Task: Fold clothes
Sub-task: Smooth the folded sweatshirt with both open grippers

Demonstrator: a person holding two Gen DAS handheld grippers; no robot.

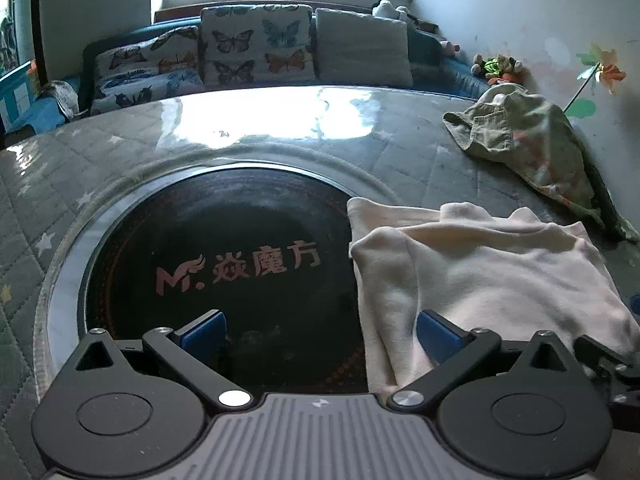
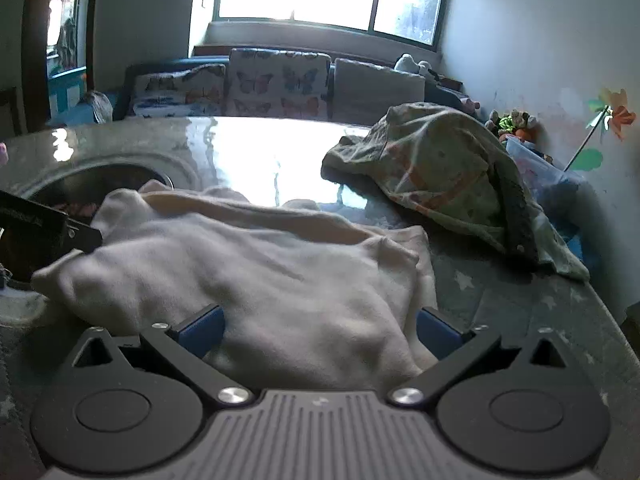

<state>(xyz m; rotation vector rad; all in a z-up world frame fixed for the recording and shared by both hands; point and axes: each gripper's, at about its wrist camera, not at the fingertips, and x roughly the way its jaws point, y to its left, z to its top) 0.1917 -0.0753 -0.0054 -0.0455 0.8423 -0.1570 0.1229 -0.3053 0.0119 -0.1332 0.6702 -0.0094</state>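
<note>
A cream garment lies partly folded on the table, its left edge over the dark round hob. It also fills the middle of the right wrist view. My left gripper is open at the garment's near left edge; its right finger rests over the cloth. My right gripper is open, its blue pads either side of the garment's near edge. A green patterned garment lies crumpled at the far right and also shows in the right wrist view.
The table has a quilted grey cover under a glossy sheet and a round black hob with red lettering. A sofa with butterfly cushions stands behind. A wall runs along the right. The left gripper's body shows at left.
</note>
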